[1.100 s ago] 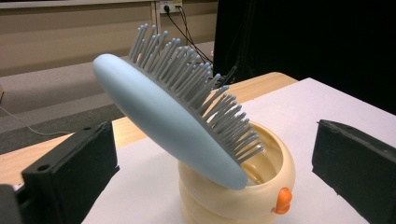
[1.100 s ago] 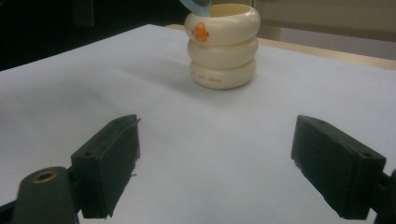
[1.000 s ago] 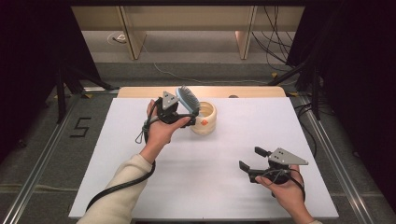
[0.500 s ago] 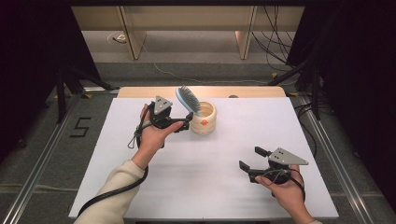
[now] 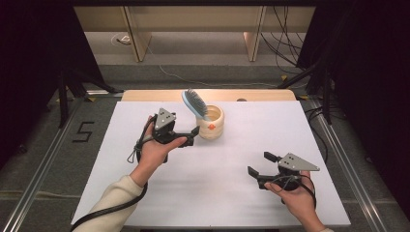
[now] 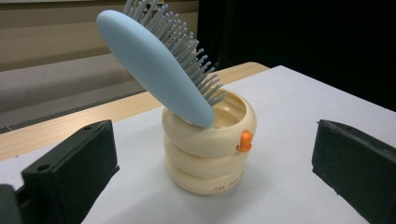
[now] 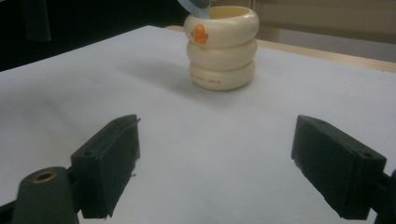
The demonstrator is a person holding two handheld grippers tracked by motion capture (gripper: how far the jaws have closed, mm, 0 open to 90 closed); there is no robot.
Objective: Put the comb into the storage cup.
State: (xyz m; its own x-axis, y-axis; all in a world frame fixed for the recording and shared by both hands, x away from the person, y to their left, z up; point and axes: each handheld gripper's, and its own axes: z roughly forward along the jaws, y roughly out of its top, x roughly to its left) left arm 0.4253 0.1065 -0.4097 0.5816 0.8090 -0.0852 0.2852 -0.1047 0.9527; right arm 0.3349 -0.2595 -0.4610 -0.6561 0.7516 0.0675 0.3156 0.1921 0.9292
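My left tongs (image 5: 193, 136) and right tongs (image 5: 258, 164) both gape empty; the brush (image 6: 159, 65) leans steeply in the cup (image 6: 210, 149), so a nudge could topple it.

On the bench (image 5: 145, 116) stands one cream ringed cup (image 5: 211, 123) holding one light-blue hairbrush (image 5: 195, 103); two claws flank that cup: the left claw (image 5: 192, 136) just beside it, the right claw (image 5: 258, 164) well apart
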